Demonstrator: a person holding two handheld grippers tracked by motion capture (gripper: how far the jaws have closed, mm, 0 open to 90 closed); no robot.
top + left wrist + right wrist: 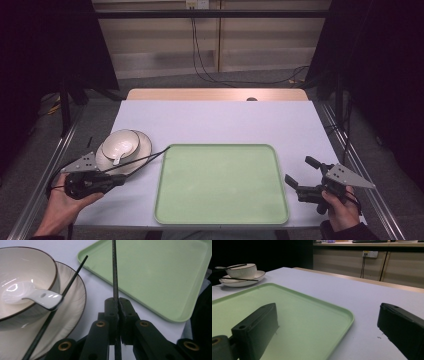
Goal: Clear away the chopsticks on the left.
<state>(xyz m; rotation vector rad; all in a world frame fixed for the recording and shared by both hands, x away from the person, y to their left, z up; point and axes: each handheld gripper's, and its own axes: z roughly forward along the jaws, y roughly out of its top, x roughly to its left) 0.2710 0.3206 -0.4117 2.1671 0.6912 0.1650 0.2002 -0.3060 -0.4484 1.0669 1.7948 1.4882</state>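
My left gripper [121,179] [117,302] sits at the table's front left, shut on one thin black chopstick [115,275] that points toward the corner of the green tray [167,149]. A second black chopstick [71,282] lies slanted across the cream plate [142,152] [75,315]. On the plate stands a cream bowl [122,141] [27,267] with a white spoon [30,293] in it. My right gripper [299,170] [327,312] is open beside the tray's right edge, with nothing between its jaws.
The light green tray [222,182] [294,305] lies bare at the front centre of the pale table [215,120]. Metal rails run along both sides of the table. Cables hang by the wall behind.
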